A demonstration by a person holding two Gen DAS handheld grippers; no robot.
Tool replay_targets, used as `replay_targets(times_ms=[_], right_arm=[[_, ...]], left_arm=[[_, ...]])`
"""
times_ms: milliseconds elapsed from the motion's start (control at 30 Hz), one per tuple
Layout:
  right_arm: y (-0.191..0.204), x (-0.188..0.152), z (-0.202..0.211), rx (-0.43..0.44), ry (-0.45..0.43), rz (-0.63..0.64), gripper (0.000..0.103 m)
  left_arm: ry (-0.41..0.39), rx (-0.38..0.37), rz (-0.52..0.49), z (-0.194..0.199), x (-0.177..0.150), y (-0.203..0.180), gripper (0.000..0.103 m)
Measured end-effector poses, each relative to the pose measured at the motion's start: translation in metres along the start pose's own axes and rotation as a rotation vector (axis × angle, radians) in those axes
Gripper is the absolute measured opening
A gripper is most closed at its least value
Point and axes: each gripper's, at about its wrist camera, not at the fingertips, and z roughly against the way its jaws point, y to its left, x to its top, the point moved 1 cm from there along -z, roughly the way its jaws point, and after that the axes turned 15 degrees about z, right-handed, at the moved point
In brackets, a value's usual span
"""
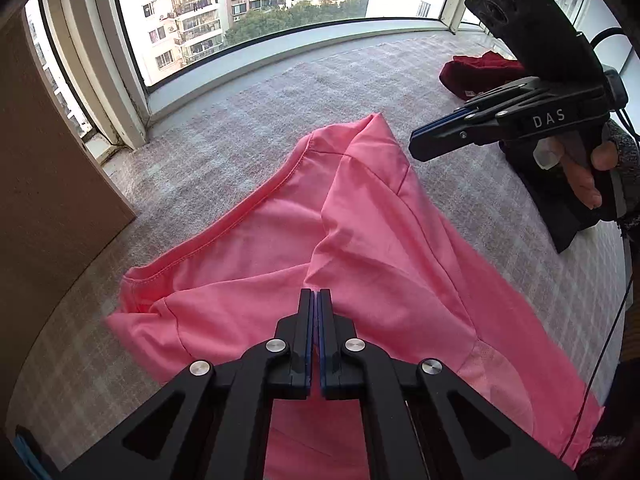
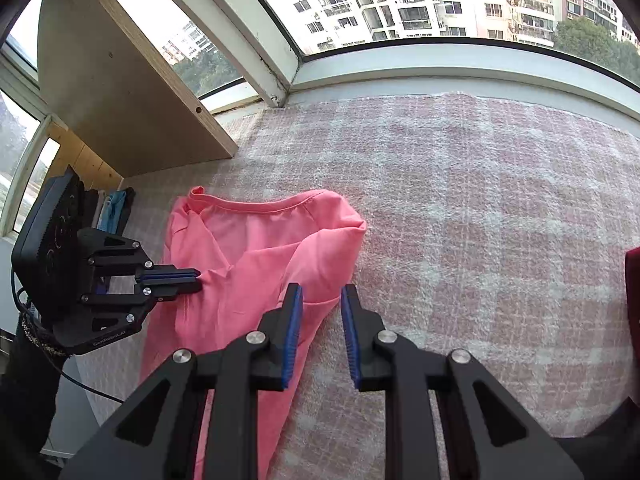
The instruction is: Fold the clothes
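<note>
I have the pink shirt (image 1: 360,248) lying on the checked cloth (image 2: 480,200) that covers the work surface below the window (image 1: 256,8), and by my reading the fold is only begun. One sleeve side is turned over onto the body, the collar edge is bunched and curling up on the far side, and the hem end runs back toward me without any tidy crease. My left gripper (image 1: 316,294) has its jaws pressed together, and in the right wrist view they meet on a pinch of the pink fabric at the shirt's left edge, so I judge that I am gripping the shirt there. My right gripper (image 2: 320,292) hangs just above the shirt's right edge with its blue pads (image 2: 294,320) parted in its own view and nothing between them; from the left camera it looks narrower, but I trust the closer view. A dark red garment (image 1: 480,72) lies crumpled well apart near the far corner, not yet touched as far as I can judge, and a few other clothes (image 2: 114,208) hang or stand beside the wooden board (image 2: 120,100); whether those are finished I cannot tell. So what remains, I think, is flattening this shirt, folding both sides and the length, then the red piece.
</note>
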Motion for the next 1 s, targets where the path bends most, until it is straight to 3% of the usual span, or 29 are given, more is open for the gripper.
replay_targets(times_ms=[267,400,500,667,800,867,900,1000], right_arm=[[-0.005,0.027,-0.014,0.007,0.016,0.020,0.027],[-0.007,0.033,-0.013,-0.012,-0.014,0.011,0.028],[-0.003,0.028,-0.005,0.034,-0.036,0.001,0.028],[0.018,0.014,-0.022,-0.044,0.055,0.102,0.028],[0.019,0.018,-0.037,-0.056,0.060,0.129,0.027],[0.017,0.024,-0.030,-0.057,0.014,0.125,0.016],[0.013,0.027,-0.022,-0.059,-0.015,0.105,0.004],[-0.004,0.036,0.001,-0.034,-0.089,0.041,0.005]], left_arm=[[-0.086,-0.015,0.069,0.032,-0.003,0.023,0.001],[-0.057,0.017,0.083,0.023,-0.013,0.034,0.001],[-0.025,0.038,0.112,0.012,-0.022,0.043,0.001],[-0.032,0.045,0.114,0.009,-0.025,0.044,0.001],[-0.026,0.058,0.087,0.005,-0.025,0.038,0.001],[-0.030,0.047,0.091,0.007,-0.025,0.037,0.001],[-0.033,0.042,0.094,0.007,-0.025,0.036,0.001],[-0.025,0.025,0.090,0.006,-0.027,0.036,0.001]])
